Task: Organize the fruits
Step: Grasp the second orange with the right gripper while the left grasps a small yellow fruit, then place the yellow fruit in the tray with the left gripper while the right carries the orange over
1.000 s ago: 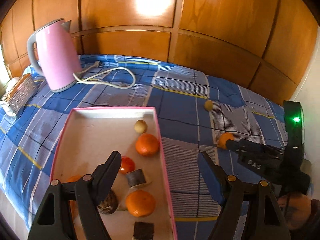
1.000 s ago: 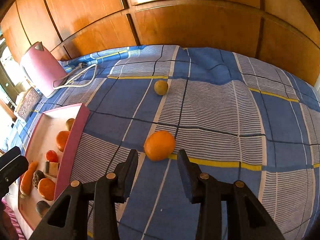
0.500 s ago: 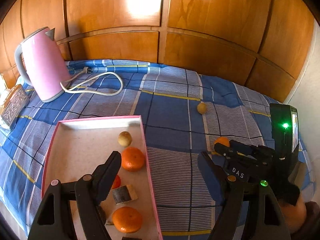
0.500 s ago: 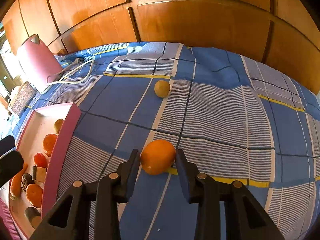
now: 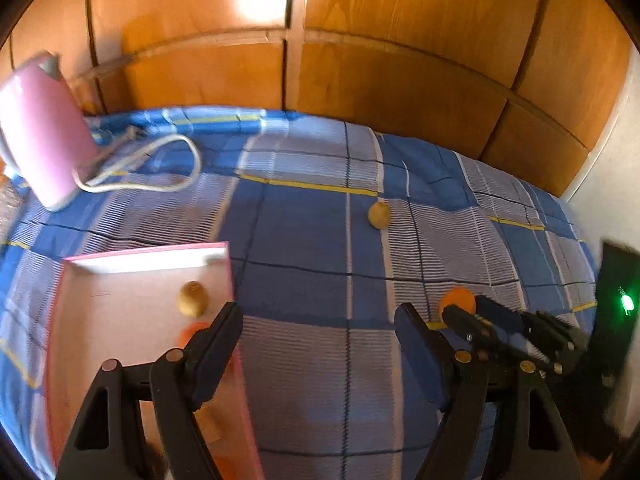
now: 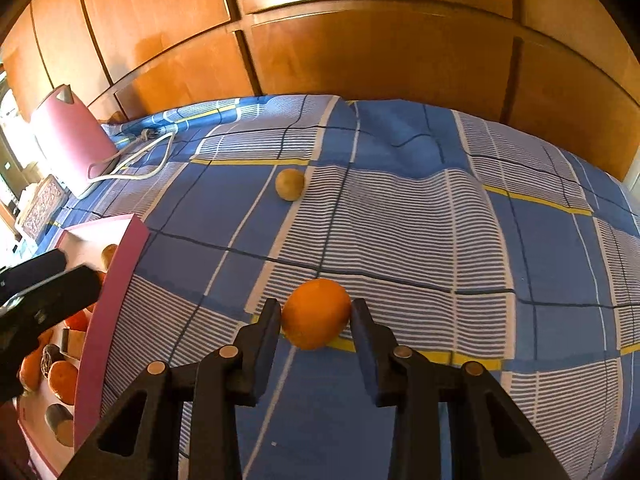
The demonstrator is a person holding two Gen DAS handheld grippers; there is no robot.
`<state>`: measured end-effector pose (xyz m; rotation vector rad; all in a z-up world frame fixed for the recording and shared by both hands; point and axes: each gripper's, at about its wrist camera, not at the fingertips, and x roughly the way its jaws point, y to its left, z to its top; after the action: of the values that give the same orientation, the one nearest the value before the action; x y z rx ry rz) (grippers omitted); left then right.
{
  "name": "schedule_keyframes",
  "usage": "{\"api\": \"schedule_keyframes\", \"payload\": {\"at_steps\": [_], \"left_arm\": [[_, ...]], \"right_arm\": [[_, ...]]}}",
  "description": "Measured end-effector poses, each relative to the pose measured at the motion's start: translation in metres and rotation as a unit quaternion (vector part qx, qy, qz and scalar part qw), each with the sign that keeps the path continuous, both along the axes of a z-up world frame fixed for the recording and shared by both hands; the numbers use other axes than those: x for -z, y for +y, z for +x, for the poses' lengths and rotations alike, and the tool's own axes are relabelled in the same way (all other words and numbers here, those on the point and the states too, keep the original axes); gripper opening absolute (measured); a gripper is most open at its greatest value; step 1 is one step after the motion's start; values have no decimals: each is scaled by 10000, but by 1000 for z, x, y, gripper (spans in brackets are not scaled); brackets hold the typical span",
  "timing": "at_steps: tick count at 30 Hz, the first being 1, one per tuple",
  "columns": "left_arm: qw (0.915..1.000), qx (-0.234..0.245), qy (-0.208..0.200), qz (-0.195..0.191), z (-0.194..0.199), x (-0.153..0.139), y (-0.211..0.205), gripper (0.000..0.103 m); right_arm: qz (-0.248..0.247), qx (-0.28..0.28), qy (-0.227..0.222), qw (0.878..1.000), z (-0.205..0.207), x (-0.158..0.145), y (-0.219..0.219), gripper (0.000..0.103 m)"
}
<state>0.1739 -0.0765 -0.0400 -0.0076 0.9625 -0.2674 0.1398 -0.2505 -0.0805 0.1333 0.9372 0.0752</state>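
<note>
An orange (image 6: 316, 313) lies on the blue checked bedspread between the fingers of my right gripper (image 6: 315, 320), which touch its sides. It also shows in the left wrist view (image 5: 457, 301) at the right gripper's tips. A small yellow-brown fruit (image 6: 289, 184) (image 5: 378, 215) lies farther back on the cloth. My left gripper (image 5: 318, 334) is open and empty above the right edge of the pink tray (image 5: 224, 258), which holds a brown fruit (image 5: 192, 299), oranges (image 6: 63, 376) and several other pieces.
A pink kettle (image 5: 40, 152) with a white cord (image 5: 160, 184) stands at the back left. A patterned box (image 6: 40, 208) sits left of the tray. Wooden panels (image 6: 360, 40) rise behind the bed. A white wall (image 5: 612, 168) is at the right.
My right gripper has moved forward and closed in until its fingers touch the orange's sides. My left gripper has swung right and forward, so less of the tray shows.
</note>
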Motion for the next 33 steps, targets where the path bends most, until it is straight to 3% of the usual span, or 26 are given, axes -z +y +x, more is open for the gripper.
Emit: {"api": "schedule_keyframes", "payload": {"at_steps": [7, 9, 15, 22, 23, 24, 33], "left_arm": [[9991, 253, 190, -283, 43, 13, -27, 65], [9989, 337, 217, -256, 55, 18, -36, 56], [9974, 526, 421, -255, 88, 34, -65, 44], [9967, 583, 567, -64, 118, 56, -93, 43], [9965, 569, 612, -53, 122, 60, -95, 30], [9963, 552, 653, -24, 124, 63, -96, 24], [9974, 501, 452, -253, 89, 32, -76, 23]], "right_arm": [[61, -5, 28, 10000, -3, 6, -7, 36], [51, -51, 22, 10000, -3, 8, -6, 36], [146, -117, -16, 9998, -3, 9, -9, 36], [322, -142, -1, 9994, -3, 10, -15, 36], [329, -145, -5, 9994, -3, 11, -15, 36], [335, -146, -7, 9993, -3, 11, -15, 36], [317, -166, -6, 9994, -4, 10, -14, 36]]}}
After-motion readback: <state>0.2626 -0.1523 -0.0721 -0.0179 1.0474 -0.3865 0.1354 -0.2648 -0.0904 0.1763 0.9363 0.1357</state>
